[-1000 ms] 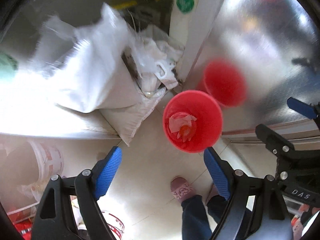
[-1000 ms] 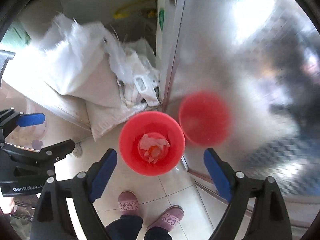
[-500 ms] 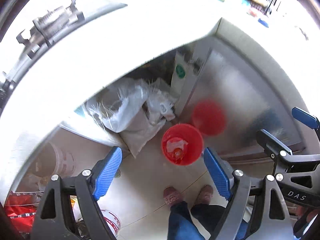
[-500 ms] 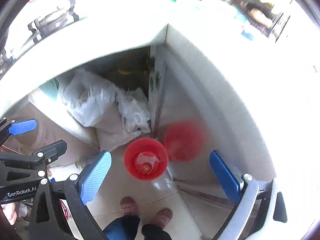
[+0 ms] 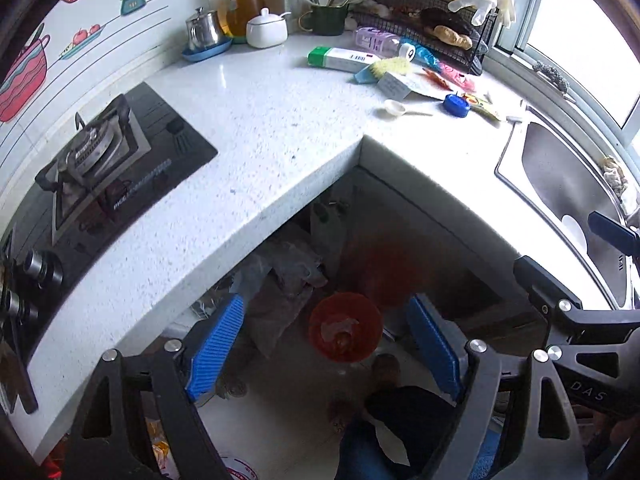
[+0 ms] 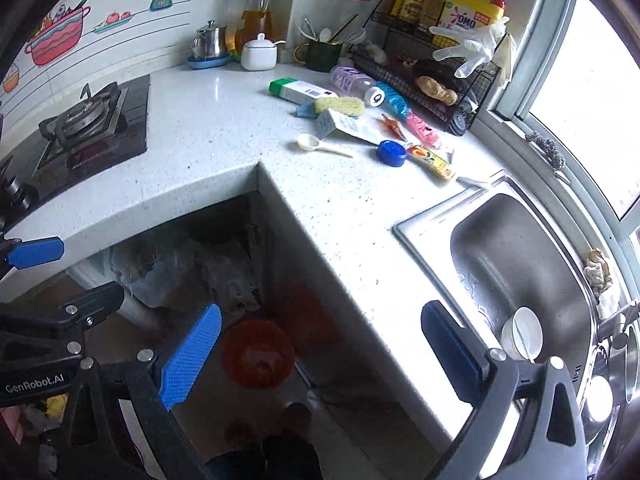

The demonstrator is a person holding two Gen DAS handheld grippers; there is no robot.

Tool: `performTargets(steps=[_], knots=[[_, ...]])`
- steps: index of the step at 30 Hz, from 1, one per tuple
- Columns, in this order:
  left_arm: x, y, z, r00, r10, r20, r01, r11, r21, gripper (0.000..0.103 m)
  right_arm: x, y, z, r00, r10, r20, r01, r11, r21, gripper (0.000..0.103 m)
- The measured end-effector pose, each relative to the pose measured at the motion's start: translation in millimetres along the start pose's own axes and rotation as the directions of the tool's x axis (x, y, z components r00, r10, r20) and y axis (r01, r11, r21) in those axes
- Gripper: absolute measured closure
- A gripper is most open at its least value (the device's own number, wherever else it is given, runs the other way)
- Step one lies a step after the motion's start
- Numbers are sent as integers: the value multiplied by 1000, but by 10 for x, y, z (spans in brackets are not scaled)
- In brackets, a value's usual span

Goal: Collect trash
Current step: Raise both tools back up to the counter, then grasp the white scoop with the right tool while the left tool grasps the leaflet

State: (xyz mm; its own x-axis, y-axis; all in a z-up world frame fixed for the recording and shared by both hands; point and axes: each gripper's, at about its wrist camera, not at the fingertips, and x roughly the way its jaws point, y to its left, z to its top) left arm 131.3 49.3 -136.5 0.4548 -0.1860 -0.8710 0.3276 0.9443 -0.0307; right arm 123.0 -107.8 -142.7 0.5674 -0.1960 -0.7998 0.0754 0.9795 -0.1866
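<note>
You're holding both hand-held grippers high over the table corner, tilted down, nothing between either pair of pads. Left hand-held gripper (image 5: 324, 354) is standing released; right hand-held gripper (image 6: 320, 350) is released too, its jaws having just been opening wider.

Straight below on the floor, at about 6 o'clock from both, one red bin (image 6: 258, 354) is sitting with crumpled trash already in it.

The remaining trash is lying up on the table (image 6: 224, 120), around 12 to 1 o'clock from the right hand-held gripper, which looks nearer. Counting: one blue cap (image 6: 391, 153), one yellow sachet (image 6: 432, 162) with its long axis running 10-to-4, one white spoon (image 6: 316, 144), one green-capped tube (image 6: 302, 91), one pink wrapper (image 6: 422, 129).

Beyond them, one wire rack (image 6: 436, 80) is standing at the wall.
</note>
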Motion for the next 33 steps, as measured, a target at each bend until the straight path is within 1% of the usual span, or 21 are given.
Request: performTargets(steps=[4, 10, 14, 18, 22, 26, 28, 33], knots=[[-54, -120, 336, 999, -5, 33, 4, 1000, 25, 20, -64, -163, 233, 999, -16, 32, 15, 1000, 25, 3], [12, -238, 864, 997, 8, 71, -12, 998, 61, 20, 31, -454, 599, 998, -19, 64, 15, 998, 57, 3], [155, -319, 1225, 997, 5, 72, -10, 998, 67, 20, 138, -654, 854, 997, -25, 79, 19, 997, 73, 3], [350, -380, 1499, 998, 18, 61, -22, 998, 54, 20, 342, -820, 1096, 997, -2, 75, -3, 998, 67, 3], [566, -362, 1630, 999, 43, 27, -43, 999, 19, 20, 580, -873, 1255, 998, 42, 45, -43, 999, 21, 3], [760, -279, 1647, 997, 77, -10, -77, 997, -19, 20, 819, -821, 1350, 995, 100, 6, -100, 994, -39, 3], [849, -230, 1638, 995, 99, -33, -100, 995, -29, 20, 940, -780, 1393, 990, 141, -17, -142, 987, -71, 3], [1021, -58, 1644, 990, 115, -80, -122, 989, -82, 20, 1227, -612, 1479, 970, 229, -85, -240, 958, -160, 3]])
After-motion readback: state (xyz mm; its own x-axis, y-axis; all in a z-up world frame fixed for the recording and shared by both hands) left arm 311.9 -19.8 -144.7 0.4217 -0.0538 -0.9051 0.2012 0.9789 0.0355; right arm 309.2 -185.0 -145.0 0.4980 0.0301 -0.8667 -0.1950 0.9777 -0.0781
